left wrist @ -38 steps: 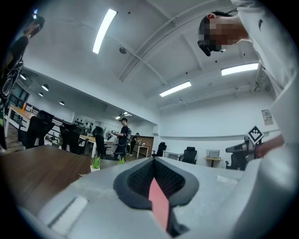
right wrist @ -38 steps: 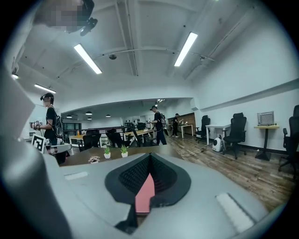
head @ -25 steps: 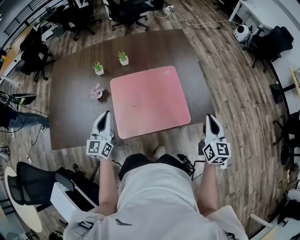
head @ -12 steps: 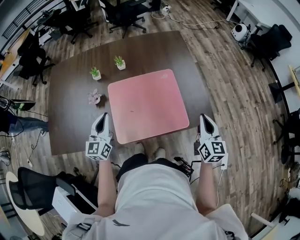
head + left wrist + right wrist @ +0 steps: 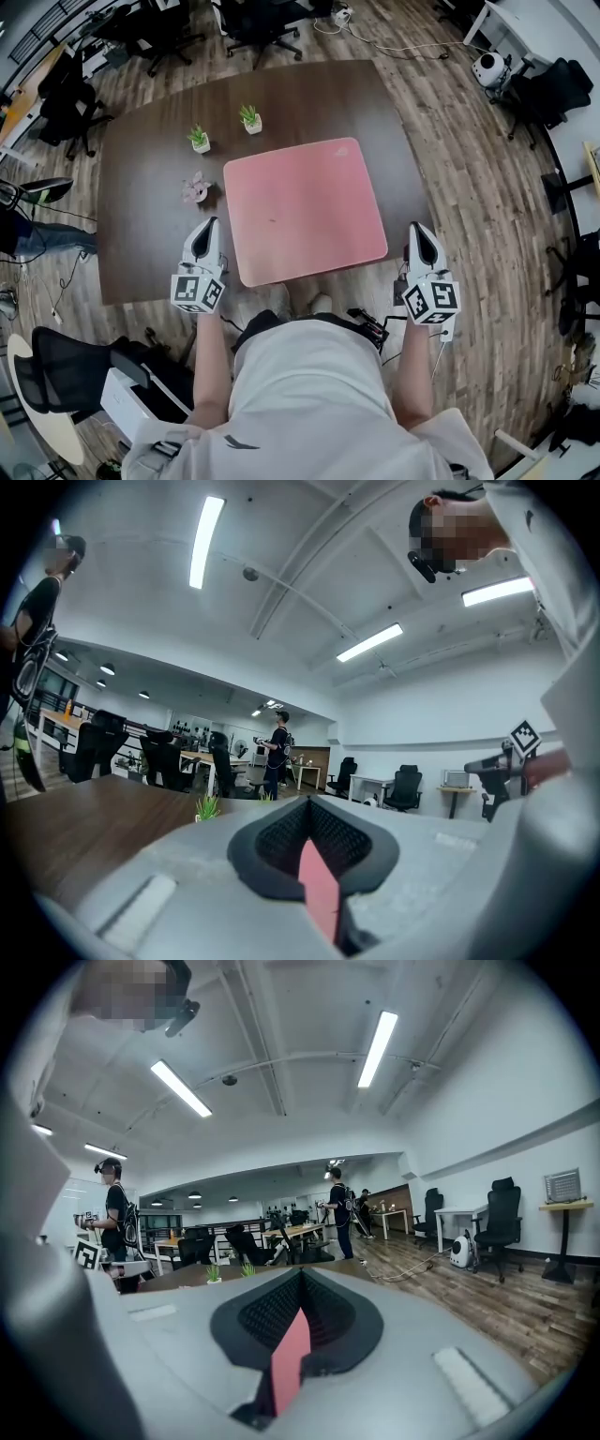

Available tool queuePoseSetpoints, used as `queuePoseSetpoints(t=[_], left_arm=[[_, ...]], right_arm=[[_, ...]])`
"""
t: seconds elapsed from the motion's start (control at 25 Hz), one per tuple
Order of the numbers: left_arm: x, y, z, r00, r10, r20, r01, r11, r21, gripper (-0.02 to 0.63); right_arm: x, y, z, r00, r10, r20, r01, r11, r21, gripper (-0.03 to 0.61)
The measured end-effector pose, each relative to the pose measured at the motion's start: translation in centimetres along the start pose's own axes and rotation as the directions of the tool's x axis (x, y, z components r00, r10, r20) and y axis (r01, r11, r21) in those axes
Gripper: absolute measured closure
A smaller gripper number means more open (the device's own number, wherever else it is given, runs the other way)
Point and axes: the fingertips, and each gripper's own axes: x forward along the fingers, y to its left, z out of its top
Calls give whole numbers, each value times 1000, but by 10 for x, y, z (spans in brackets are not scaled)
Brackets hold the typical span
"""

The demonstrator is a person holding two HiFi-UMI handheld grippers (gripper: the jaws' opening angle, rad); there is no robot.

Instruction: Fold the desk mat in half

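I hold a pair of tongs in each hand at the near edge of the dark brown surface (image 5: 150, 234), one on either side of the pink desk mat (image 5: 305, 208). The mat lies flat and unfolded in the middle of the near half of the surface, its near edge close to the edge in front of me.

My left tongs (image 5: 208, 225) are closed, jaws pressed together with nothing gripped; the left gripper view shows the black pads (image 5: 281, 841) meeting along one seam. They sit just beside the mat's near left corner, not touching it.

My right tongs (image 5: 419, 230) are closed too, jaws together in the right gripper view (image 5: 300, 1279) and holding nothing. They hang by the near right corner of the surface, apart from the mat's right edge.

Beyond the mat's far left corner stand two small green potted plants (image 5: 198, 138) (image 5: 248, 117), well apart from it. A small pink plant (image 5: 195, 187) stands near the mat's left edge, ahead of my left tongs.

Black office chairs (image 5: 262, 23) stand on the wood floor (image 5: 469, 187) past the far side of the surface.
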Motion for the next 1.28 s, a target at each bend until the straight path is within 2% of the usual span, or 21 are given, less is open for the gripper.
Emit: queuePoseSetpoints(t=[0.24, 0.4, 0.6, 0.84, 0.92, 1.04, 1.2, 1.28], left_arm=[[6, 3, -1, 1000, -1, 7, 1, 1000, -22, 609], [10, 7, -3, 1000, 1, 24, 1, 996, -89, 609], [9, 21, -13, 1000, 23, 1, -23, 986, -167, 609], [20, 18, -49, 994, 2, -108, -19, 987, -157, 609], [24, 16, -65, 989, -9, -149, -14, 988, -157, 588], [23, 20, -86, 982, 17, -189, -47, 987, -155, 575], [19, 28, -111, 968, 57, -243, -102, 979, -176, 481], [19, 32, -122, 960, 59, -274, -113, 976, -188, 455]], right_arm=[[10, 0, 0, 1000, 2, -9, -2, 1000, -3, 577], [10, -3, -2, 1000, -12, -12, 12, 1000, 1, 577], [13, 1, -9, 1000, -15, -23, 15, 1000, 10, 577], [13, -2, -16, 999, -26, -30, 26, 999, 19, 577], [13, -2, -19, 999, -31, -35, 32, 999, 23, 577], [13, 1, -22, 999, -33, -40, 34, 999, 28, 577], [15, 4, -24, 998, -32, -46, 34, 999, 29, 577], [17, 3, -25, 998, -35, -49, 36, 999, 30, 577]])
